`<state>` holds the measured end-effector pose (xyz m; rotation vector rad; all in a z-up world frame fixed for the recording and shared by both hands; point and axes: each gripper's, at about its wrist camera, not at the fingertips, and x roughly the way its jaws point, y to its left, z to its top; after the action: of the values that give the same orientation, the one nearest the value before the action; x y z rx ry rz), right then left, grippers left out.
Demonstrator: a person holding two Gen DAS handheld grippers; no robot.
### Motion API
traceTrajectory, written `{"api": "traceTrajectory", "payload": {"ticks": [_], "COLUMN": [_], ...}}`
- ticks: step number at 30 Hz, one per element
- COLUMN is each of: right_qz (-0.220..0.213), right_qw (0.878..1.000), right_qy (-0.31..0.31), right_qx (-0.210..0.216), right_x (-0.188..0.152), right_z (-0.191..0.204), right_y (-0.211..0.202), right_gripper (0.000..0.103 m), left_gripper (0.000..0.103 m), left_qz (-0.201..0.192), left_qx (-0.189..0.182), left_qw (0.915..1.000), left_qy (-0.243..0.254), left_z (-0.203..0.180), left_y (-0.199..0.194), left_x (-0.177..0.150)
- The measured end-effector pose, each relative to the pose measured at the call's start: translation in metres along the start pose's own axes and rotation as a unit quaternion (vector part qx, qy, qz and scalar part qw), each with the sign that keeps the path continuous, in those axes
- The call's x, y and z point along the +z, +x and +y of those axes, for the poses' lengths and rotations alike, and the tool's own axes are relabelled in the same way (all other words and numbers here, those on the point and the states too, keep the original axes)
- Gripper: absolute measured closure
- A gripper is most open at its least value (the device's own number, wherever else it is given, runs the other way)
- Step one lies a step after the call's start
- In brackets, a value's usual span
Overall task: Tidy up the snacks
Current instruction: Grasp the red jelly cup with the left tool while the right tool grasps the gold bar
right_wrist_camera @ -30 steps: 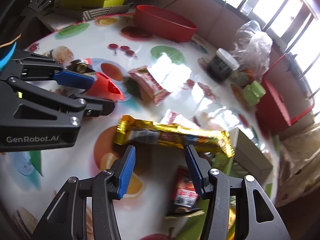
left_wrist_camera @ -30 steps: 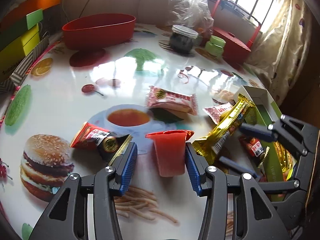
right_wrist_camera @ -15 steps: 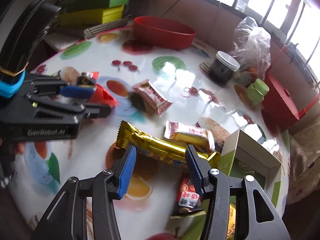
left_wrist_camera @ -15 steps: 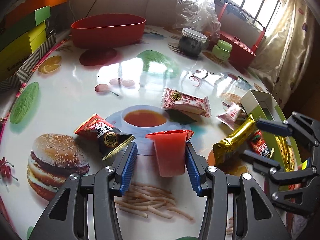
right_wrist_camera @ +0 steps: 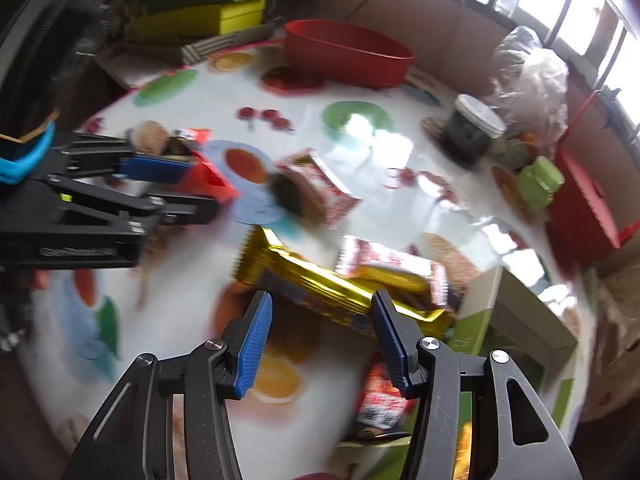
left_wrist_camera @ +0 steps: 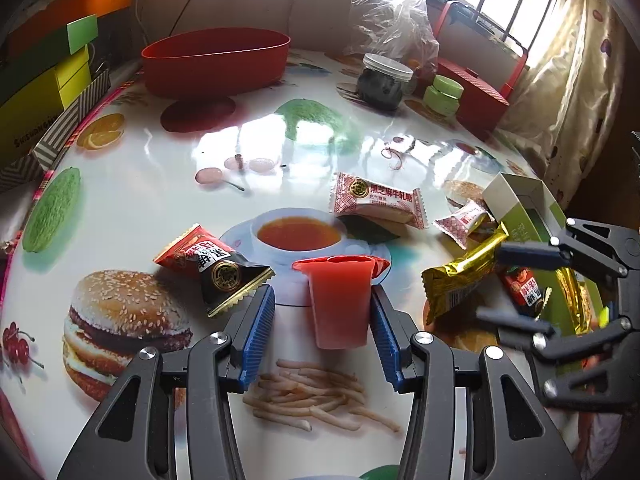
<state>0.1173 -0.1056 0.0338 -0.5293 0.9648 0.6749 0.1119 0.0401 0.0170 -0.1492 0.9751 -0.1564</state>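
Observation:
My left gripper [left_wrist_camera: 323, 312] holds a red jelly cup [left_wrist_camera: 340, 304] between its blue pads, lifted above the printed table; it shows at the left of the right wrist view [right_wrist_camera: 204, 178]. My right gripper [right_wrist_camera: 322, 320] is open, its fingers over a gold snack bar [right_wrist_camera: 320, 284] lying on the table; the bar also shows in the left wrist view [left_wrist_camera: 460, 276]. A red-and-black packet [left_wrist_camera: 212, 264], a white-and-red packet [left_wrist_camera: 378, 200] and a smaller white packet [left_wrist_camera: 462, 218] lie on the table. A green open box [left_wrist_camera: 532, 216] stands at the right.
A red oval bowl [left_wrist_camera: 216, 60] stands at the back. A dark jar [left_wrist_camera: 382, 84], a green tub [left_wrist_camera: 442, 94], a plastic bag [left_wrist_camera: 390, 4] and a red box [left_wrist_camera: 476, 96] are at the back right. Stacked coloured boxes [left_wrist_camera: 44, 72] line the left edge.
The left gripper has pulled back and up with the jelly cup. The right gripper has moved in over the gold bar, which has shifted toward the green box; its view is blurred.

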Motion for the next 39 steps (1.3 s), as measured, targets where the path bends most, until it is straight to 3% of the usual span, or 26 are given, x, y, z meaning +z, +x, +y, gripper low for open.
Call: {"api": "traceTrajectory", "payload": {"ticks": [3, 5, 9, 14, 16, 21, 26, 31, 33, 39], "right_qz": [0.018, 0.022, 0.031, 0.025, 0.032, 0.053, 0.068, 0.076, 0.069, 0.079], "right_qw": [0.999, 0.998, 0.997, 0.992, 0.99, 0.987, 0.981, 0.985, 0.987, 0.996], "right_qy": [-0.007, -0.028, -0.069, -0.109, -0.129, -0.147, -0.172, -0.152, -0.141, -0.026], "right_qx": [0.04, 0.045, -0.015, -0.059, -0.057, -0.046, -0.063, -0.031, -0.019, 0.042], "right_x": [0.005, 0.012, 0.031, 0.048, 0.048, 0.028, 0.019, 0.024, 0.026, 0.034], "right_z": [0.011, 0.018, 0.011, -0.003, -0.005, 0.0, 0.005, 0.005, 0.009, 0.003], "right_y": [-0.003, -0.009, -0.022, -0.045, -0.047, -0.016, 0.014, 0.026, 0.025, 0.025], "right_gripper": [0.052, 0.052, 0.052, 0.052, 0.052, 0.052, 0.052, 0.053, 0.059, 0.07], "left_gripper": [0.054, 0.054, 0.054, 0.054, 0.054, 0.054, 0.054, 0.054, 0.054, 0.054], "left_qz": [0.003, 0.007, 0.01, 0.014, 0.014, 0.012, 0.013, 0.01, 0.009, 0.006], "left_qx": [0.003, 0.009, 0.008, 0.013, 0.014, 0.016, 0.017, 0.007, 0.003, -0.005], "left_qw": [0.9999, 0.9997, 0.9994, 0.9993, 0.9994, 0.9998, 0.9998, 0.9999, 0.9999, 0.9998], "left_qy": [0.012, 0.023, 0.031, 0.033, 0.028, 0.003, 0.002, -0.008, -0.009, -0.016], "left_z": [0.001, 0.002, 0.005, 0.004, 0.005, 0.008, 0.006, 0.01, 0.011, 0.017], "left_y": [-0.001, -0.001, -0.002, -0.002, -0.002, -0.005, -0.006, -0.006, -0.007, -0.009], "left_x": [-0.001, -0.001, -0.002, -0.002, -0.002, -0.005, -0.007, -0.007, -0.007, -0.008]}}
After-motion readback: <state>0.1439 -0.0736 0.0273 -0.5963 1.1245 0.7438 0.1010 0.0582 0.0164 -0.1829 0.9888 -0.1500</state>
